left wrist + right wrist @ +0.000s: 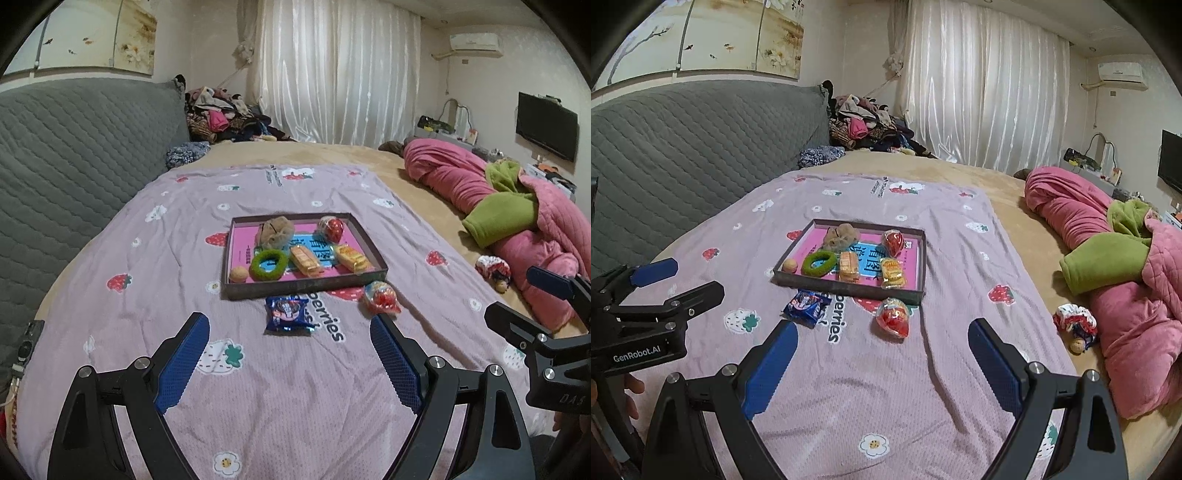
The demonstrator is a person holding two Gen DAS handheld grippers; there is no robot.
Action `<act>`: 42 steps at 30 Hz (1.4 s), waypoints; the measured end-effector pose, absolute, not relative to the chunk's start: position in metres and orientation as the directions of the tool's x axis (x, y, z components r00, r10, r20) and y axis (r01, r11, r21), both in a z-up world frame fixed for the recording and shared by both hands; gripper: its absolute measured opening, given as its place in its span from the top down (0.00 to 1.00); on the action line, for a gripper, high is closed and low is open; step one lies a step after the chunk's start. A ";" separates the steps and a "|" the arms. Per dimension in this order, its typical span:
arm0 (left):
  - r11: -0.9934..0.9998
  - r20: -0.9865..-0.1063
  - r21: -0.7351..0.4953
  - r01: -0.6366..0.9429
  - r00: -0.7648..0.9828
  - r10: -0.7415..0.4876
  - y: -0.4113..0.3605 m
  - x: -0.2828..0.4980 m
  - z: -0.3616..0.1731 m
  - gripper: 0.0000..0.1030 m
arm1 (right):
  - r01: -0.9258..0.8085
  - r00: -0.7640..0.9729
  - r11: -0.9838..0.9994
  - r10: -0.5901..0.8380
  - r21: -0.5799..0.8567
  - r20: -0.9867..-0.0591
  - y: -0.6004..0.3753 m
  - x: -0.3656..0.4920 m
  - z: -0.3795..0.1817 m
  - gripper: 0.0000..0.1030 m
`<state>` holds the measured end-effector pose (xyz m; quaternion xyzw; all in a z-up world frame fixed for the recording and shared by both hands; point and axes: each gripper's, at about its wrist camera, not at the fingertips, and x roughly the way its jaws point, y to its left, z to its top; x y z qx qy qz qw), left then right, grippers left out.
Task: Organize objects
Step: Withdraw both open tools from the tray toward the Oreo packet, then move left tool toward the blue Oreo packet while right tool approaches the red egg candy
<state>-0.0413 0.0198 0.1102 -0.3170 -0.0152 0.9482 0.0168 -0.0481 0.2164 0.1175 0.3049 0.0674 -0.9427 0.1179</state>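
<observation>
On my left wrist camera, the left gripper (290, 332) hangs over the pink blanket (147, 258) with its jaws spread wide and nothing between them. Ahead sits the tray (295, 290), holding a brown plush (275, 232), a red packet (330, 228), a green ring (268, 263), a small ball (239, 274) and two orange snack packs (304, 261) (352, 256). Just in front of the tray lies a blue cookie pack (290, 314), apart from my fingers. A red-and-orange candy bag (380, 297) lies by the tray's near right corner, just beyond my right fingertip (380, 328). The right gripper (517, 299) shows at the right edge.

On my right wrist camera, the right gripper (882, 334) is also spread wide and empty above the blanket (960, 258). The candy bag (893, 318) lies just ahead between my fingers, touching neither, close to the tray (849, 290). The cookie pack (806, 307) lies left of it, near my left fingertip (785, 332). The left gripper (687, 278) sits at the left edge, open, with a hand (631, 391) under it.
</observation>
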 end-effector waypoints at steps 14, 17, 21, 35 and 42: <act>-0.999 -0.660 -0.024 -0.036 -0.750 0.043 0.025 -0.045 0.073 0.13 | 0.280 -0.743 -0.959 -0.187 -0.045 -0.642 0.216 -0.046 0.081 0.09; -0.999 -0.671 -0.020 -0.033 -0.740 0.038 0.023 -0.046 0.068 0.13 | 0.286 -0.735 -0.957 -0.190 -0.043 -0.651 0.213 -0.045 0.076 0.09; -0.999 -0.685 -0.029 -0.022 -0.728 0.036 0.019 -0.048 0.058 0.13 | 0.289 -0.730 -0.956 -0.189 -0.046 -0.657 0.211 -0.046 0.070 0.09; -0.998 -0.728 -0.045 -0.032 -0.683 0.055 0.019 -0.066 0.024 0.13 | 0.282 -0.688 -0.958 -0.169 -0.045 -0.706 0.207 -0.067 0.041 0.09; -0.998 -0.744 -0.054 -0.024 -0.665 0.057 0.016 -0.077 0.009 0.13 | 0.284 -0.662 -0.958 -0.163 -0.044 -0.732 0.205 -0.076 0.027 0.09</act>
